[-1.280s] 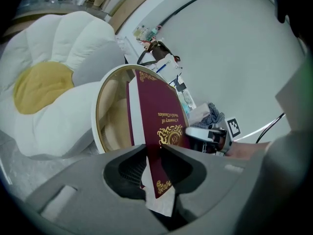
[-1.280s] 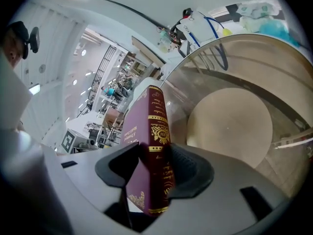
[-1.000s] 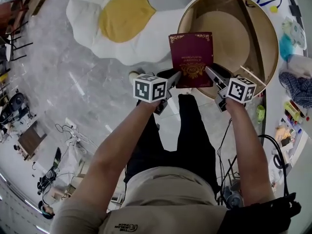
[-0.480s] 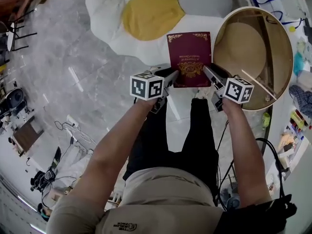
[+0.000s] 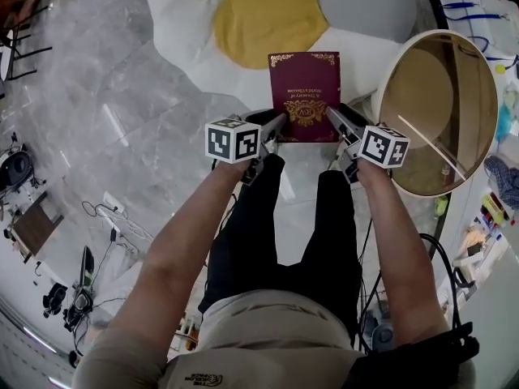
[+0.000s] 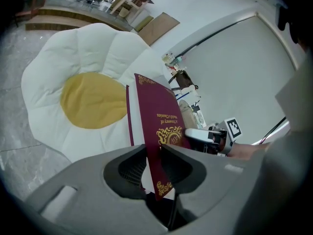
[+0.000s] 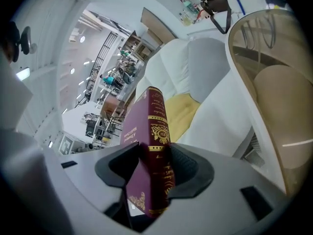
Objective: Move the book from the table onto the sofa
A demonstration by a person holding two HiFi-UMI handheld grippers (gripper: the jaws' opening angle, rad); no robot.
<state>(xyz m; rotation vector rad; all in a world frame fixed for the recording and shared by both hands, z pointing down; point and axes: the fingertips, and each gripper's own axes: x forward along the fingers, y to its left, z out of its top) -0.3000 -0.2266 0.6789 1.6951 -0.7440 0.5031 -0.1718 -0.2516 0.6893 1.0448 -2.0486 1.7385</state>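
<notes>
A dark red book (image 5: pixel 305 96) with gold print hangs in the air between both grippers, over the near edge of the flower-shaped sofa (image 5: pixel 243 63). My left gripper (image 5: pixel 272 126) is shut on the book's front cover (image 6: pixel 157 131) at its left lower edge. My right gripper (image 5: pixel 334 121) is shut on the book's spine side (image 7: pixel 159 155), its jaws spread wide across the book's thickness. The sofa is white with a yellow round middle (image 6: pixel 93 101). The round wooden table (image 5: pixel 442 112) stands to the right of the book.
Grey marble floor (image 5: pixel 105 136) spreads to the left. Cables and small devices lie at the lower left (image 5: pixel 97 217). A counter with clutter runs along the right edge (image 5: pixel 499 177). The person's legs (image 5: pixel 284 233) stand just before the sofa.
The book and both grippers have moved left, off the round table and over the sofa's edge. The sofa fills more of the head view and the table has slid to the right.
</notes>
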